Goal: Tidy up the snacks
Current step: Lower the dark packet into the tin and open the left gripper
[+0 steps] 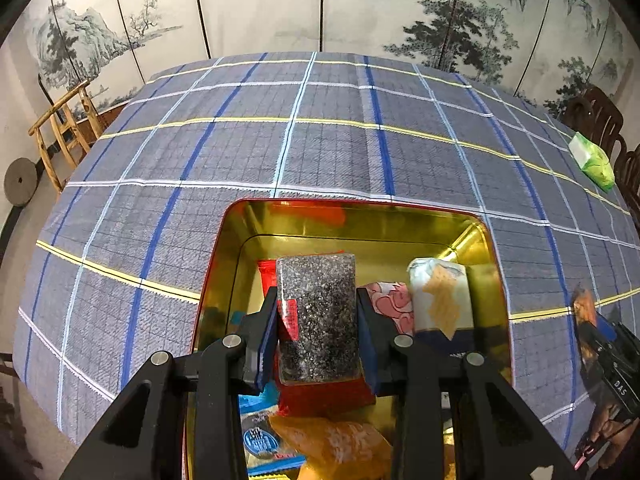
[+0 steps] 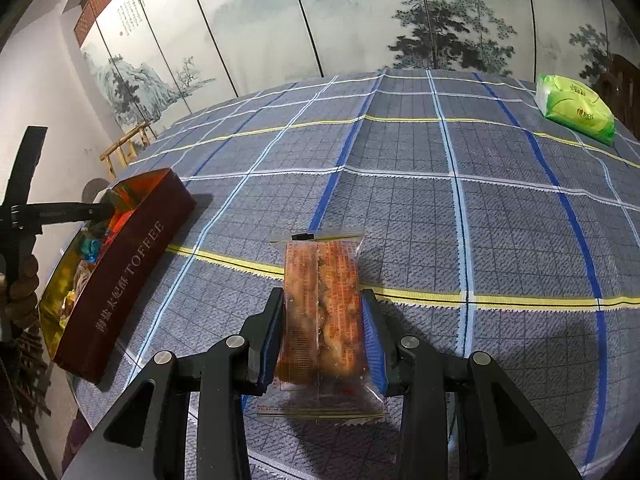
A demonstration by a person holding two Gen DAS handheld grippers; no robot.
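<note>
Right tool (image 2: pixel 322 320) clamping orange snack packet (image 2: pixel 322 320), red toffee tin (image 2: pixel 120 276) left, green tissue pack (image 2: pixel 576 108) far right

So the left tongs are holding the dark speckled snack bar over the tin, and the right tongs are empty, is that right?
Not quite. The right tongs are not empty: the right wrist view shows them shut on an orange-brown snack packet. The left tongs do hold the dark speckled snack bar over the tin.

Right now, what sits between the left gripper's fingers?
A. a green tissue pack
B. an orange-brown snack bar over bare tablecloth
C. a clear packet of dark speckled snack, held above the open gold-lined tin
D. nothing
C: the left gripper is clamped on the dark speckled packet above the tin; the orange-brown bar is in the right gripper.
</note>
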